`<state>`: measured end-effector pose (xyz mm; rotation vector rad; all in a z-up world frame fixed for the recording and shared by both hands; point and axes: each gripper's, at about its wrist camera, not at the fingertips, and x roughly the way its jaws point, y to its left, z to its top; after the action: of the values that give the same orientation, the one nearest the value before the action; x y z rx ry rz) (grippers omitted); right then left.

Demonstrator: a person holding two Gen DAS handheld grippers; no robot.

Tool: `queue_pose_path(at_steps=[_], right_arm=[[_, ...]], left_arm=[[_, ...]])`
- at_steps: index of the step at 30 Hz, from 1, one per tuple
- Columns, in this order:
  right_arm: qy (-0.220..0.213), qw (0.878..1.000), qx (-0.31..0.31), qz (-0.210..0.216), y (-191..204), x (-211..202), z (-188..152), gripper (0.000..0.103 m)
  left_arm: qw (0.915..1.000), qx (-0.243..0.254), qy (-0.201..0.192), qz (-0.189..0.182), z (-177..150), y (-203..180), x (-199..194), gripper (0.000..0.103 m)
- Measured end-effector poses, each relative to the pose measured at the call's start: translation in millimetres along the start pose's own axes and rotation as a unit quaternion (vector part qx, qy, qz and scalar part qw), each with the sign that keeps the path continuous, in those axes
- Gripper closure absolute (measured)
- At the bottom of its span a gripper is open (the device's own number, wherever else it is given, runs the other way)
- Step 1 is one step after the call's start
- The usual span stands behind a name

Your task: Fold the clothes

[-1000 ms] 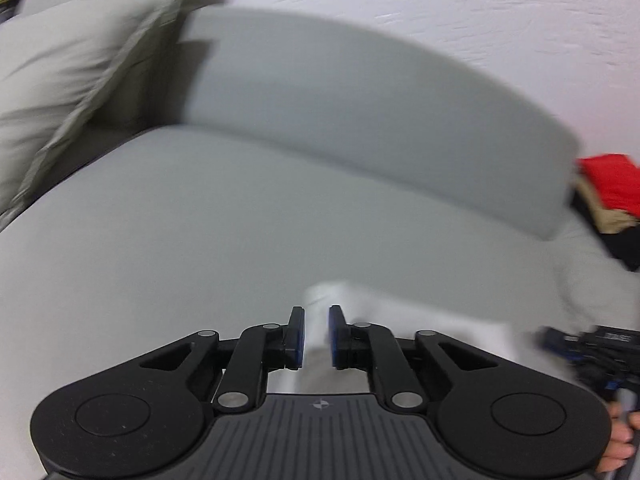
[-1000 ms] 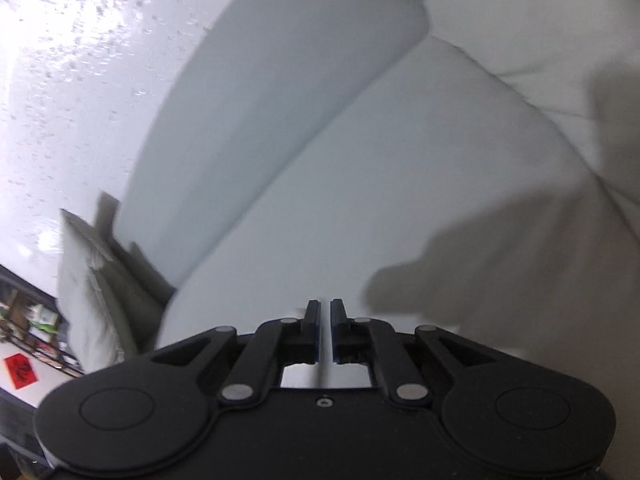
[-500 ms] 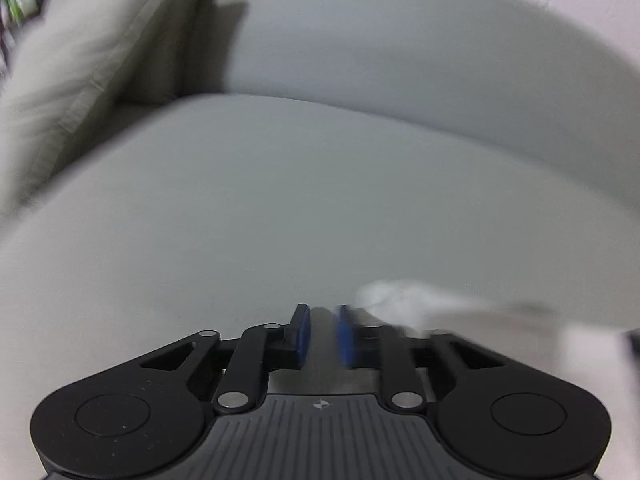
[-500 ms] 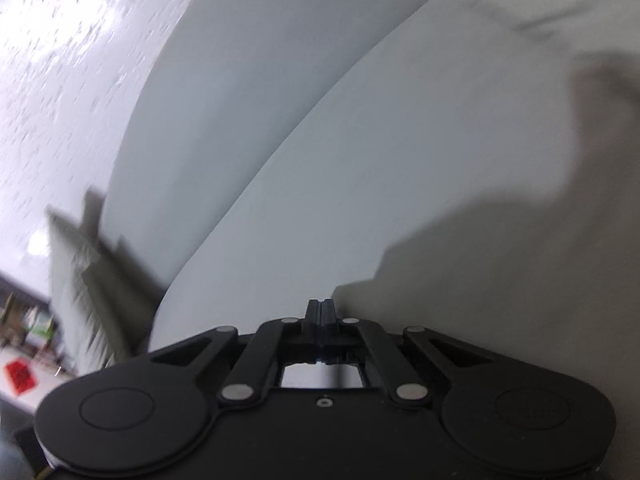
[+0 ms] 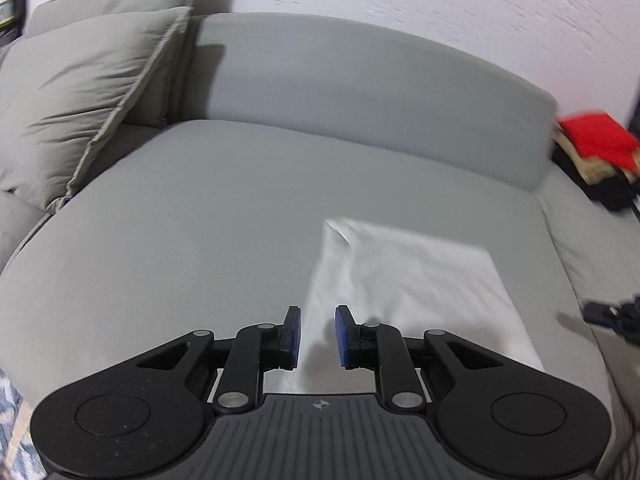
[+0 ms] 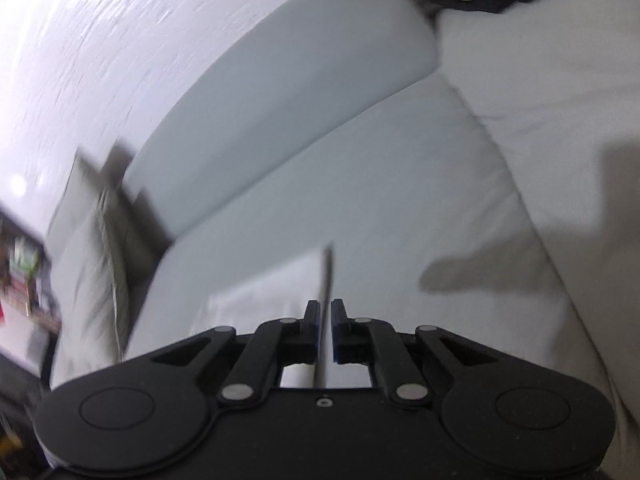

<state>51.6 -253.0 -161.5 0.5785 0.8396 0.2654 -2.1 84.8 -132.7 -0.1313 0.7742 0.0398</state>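
Both the left gripper [image 5: 317, 334] and right gripper [image 6: 325, 330] are opening, empty; a bump could mess the folded white cloth [image 5: 416, 280].

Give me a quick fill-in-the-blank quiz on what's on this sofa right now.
1. The folded cloth on the sofa is ____ in colour.
2. Two pillows lean at the sofa's ____ end in the left wrist view.
3. The topmost garment in the far pile is ____.

Missing words: white; left; red
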Motion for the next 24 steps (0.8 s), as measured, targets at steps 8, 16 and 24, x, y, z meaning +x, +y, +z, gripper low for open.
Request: queue_pose_path(at_steps=[8,16,24], right_arm=[[0.052,0.980,-0.187,-0.041,64.8,21.3,-41.6,0.092],[0.066,0.967,-0.228,-0.090,55.2,44.7,-56.8,0.095],[0.081,0.977,-0.179,-0.080,19.3,-38.5,-60.0,0.093]], left_arm=[[0.9945,0.096,0.041,0.008,-28.4,-36.3,26.1,0.087],[0.9866,0.119,0.096,0.056,-33.7,-31.8,41.1,0.076],[0.9950,0.081,0.045,0.037,-48.8,-0.7,-26.2,0.083]])
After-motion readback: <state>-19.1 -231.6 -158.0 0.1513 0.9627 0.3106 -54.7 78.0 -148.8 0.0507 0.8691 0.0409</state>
